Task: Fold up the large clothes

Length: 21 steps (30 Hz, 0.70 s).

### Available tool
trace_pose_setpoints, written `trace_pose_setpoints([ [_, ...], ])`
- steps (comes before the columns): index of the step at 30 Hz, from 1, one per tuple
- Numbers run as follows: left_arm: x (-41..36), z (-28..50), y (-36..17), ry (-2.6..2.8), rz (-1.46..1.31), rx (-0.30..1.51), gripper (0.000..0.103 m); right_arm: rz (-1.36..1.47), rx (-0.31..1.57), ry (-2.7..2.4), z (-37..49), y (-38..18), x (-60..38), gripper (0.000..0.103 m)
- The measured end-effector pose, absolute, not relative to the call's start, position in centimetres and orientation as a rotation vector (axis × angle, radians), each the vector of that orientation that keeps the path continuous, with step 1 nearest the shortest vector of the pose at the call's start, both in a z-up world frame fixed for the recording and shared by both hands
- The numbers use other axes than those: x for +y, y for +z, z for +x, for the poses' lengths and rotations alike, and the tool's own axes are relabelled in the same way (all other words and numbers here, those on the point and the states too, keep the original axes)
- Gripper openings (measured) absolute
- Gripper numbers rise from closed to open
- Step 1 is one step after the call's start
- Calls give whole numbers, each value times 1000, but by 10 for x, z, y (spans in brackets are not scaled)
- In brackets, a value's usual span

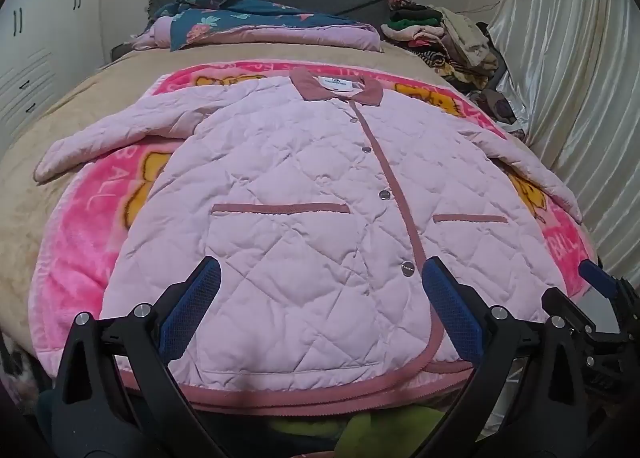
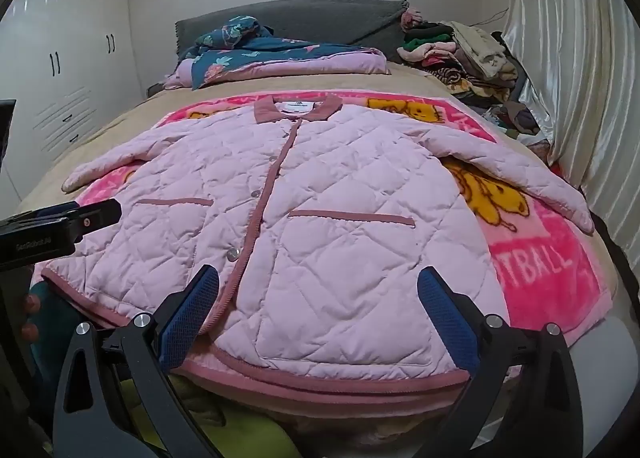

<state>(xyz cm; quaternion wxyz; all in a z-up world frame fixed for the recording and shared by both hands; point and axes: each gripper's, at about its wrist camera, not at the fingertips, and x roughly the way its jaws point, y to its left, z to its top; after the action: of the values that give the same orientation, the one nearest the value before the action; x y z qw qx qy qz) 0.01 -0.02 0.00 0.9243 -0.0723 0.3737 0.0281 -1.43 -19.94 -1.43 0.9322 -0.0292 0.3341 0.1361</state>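
A pale pink quilted jacket (image 1: 304, 186) with a dusty-rose collar, trim and snap buttons lies flat, front up, both sleeves spread, on a bright pink blanket (image 1: 80, 242); it also shows in the right wrist view (image 2: 320, 218). My left gripper (image 1: 320, 278) is open and empty, hovering over the jacket's lower hem left of the button line. My right gripper (image 2: 318, 286) is open and empty over the hem right of the button line. The right gripper's blue tip (image 1: 598, 278) shows in the left wrist view, and the left gripper's body (image 2: 60, 226) in the right wrist view.
The blanket lies on a beige bed (image 1: 28, 194). A folded blue floral quilt (image 1: 248, 18) and a pile of clothes (image 1: 444, 38) lie at the head. A satin curtain (image 1: 580, 70) hangs on the right, white wardrobes (image 2: 60, 58) on the left.
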Motion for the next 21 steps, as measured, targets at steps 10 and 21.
trace_pose_setpoints([
  [10,0,0,0,56,-152,760,94,-41,685,289,-18,-10,-196,99],
  [21,-4,-2,4,55,-150,759,94,-50,669,292,-20,-6,-194,99],
])
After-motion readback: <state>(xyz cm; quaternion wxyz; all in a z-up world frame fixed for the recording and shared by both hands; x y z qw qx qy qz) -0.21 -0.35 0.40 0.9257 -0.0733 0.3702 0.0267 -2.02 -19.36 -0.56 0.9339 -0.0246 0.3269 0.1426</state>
